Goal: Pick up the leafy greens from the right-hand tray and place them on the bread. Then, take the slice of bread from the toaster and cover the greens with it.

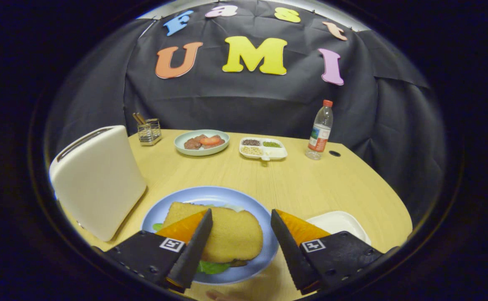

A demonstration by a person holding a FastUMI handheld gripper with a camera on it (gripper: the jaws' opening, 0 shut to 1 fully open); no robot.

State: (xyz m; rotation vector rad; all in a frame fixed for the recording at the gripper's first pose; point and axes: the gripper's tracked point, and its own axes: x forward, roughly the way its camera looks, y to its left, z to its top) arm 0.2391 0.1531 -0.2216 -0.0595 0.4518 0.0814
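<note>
— Wood-grain table [294,184] under everything, yes. But start with the claw [241,234]: what is it doing?

— Its fingers stand spread wide, released, nothing gripped. Between them sits the top slice of bread [227,234] on a blue plate [210,196].

— Touching the bread?

— The left finger overlaps the slice's near edge in this view; I cannot tell if it truly touches. The right finger is clear of it, over the plate's rim.

— And the leafy greens [210,267]?

— Under the slice. Green leaf pokes out at its near edge, and a little more shows at the left side. So the greens lie covered, on the plate.

— What sits around the plate?

— A white toaster [97,184] stands just to its left. A white tray [340,221] lies just right, partly hidden behind the right finger.

— Farther back?

— A pale green plate [185,148] holding reddish-brown food, then a divided white dish [277,154] with small heaps beside it. A plastic bottle [320,129] with a red cap stands upright to the right. A wire holder [149,131] with sticks is at the far left corner.
</note>
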